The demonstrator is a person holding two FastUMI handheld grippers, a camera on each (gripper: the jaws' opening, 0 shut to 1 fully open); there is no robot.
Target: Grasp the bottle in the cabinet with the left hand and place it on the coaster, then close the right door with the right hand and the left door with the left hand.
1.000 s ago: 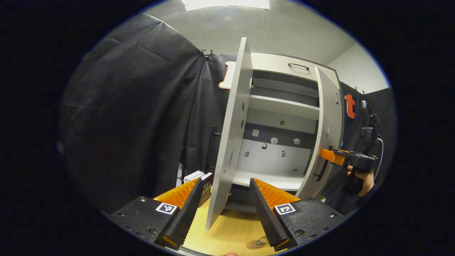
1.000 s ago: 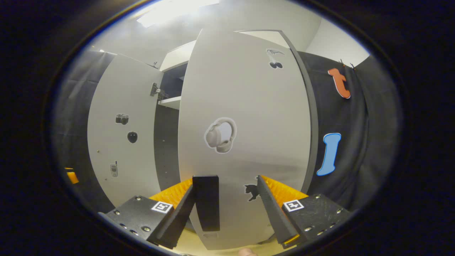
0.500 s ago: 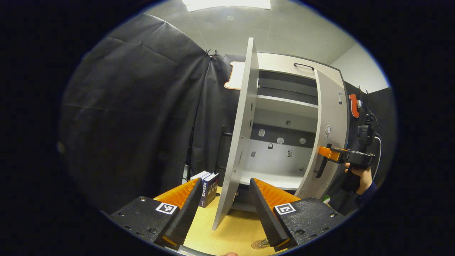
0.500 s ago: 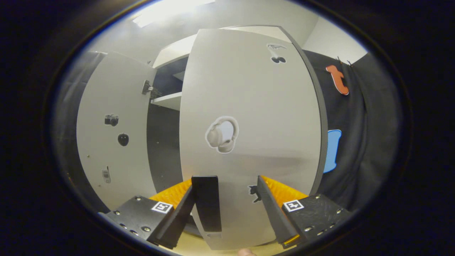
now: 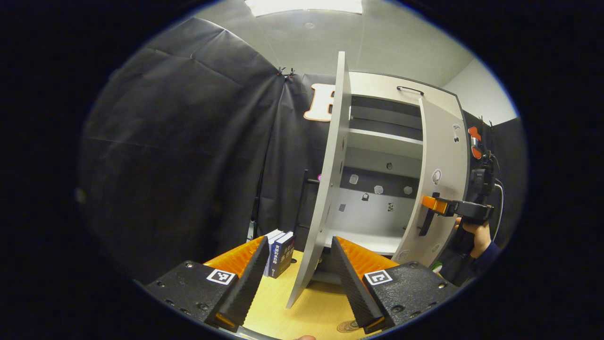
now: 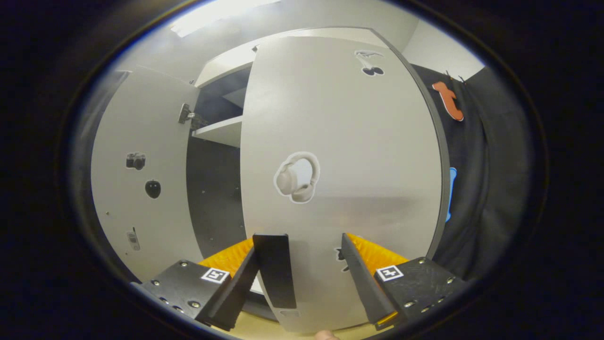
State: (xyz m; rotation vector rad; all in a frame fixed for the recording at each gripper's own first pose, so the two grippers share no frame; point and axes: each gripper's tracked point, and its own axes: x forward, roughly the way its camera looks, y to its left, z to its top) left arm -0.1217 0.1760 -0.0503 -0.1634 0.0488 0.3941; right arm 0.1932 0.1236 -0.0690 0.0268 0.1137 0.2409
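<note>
My left tool [image 5: 296,278] hangs wide open with nothing in it. The thin edge of the left door [image 5: 325,189] stands between its fingers but farther off, touching neither. That door is well open, running from 12 o'clock down to the bench [image 5: 311,309] just past centre. At 9 o'clock of its foot a few books [image 5: 280,246] stand upright on the bench. Past the door, toward 2 o'clock, the cabinet [image 5: 377,156] shows a shelf [image 5: 384,141] and a bare bottom board. At 6 o'clock, right by my right-side finger, I see part of the coaster [image 5: 348,326] flat on the bench; I cannot make out the bottle from here, though a small green bit shows low at 4 o'clock beside the right door and I cannot tell what it is.

At 3 o'clock in the left gripper view, the right tool [image 5: 436,205] sits at the right door [image 5: 439,179], a hand [image 5: 474,233] behind it.

In the right gripper view, the right tool [image 6: 302,276] is open wide too, its fingers either side of the door's black handle [image 6: 275,269]. The left-side finger lies against the handle; the other stands apart from it. The right door [image 6: 339,179] is partly shut, with a headphone sticker [image 6: 296,177] at centre. At 9 o'clock the left door's [image 6: 141,179] inner face shows, with a dark gap into the cabinet between the two doors.
</note>
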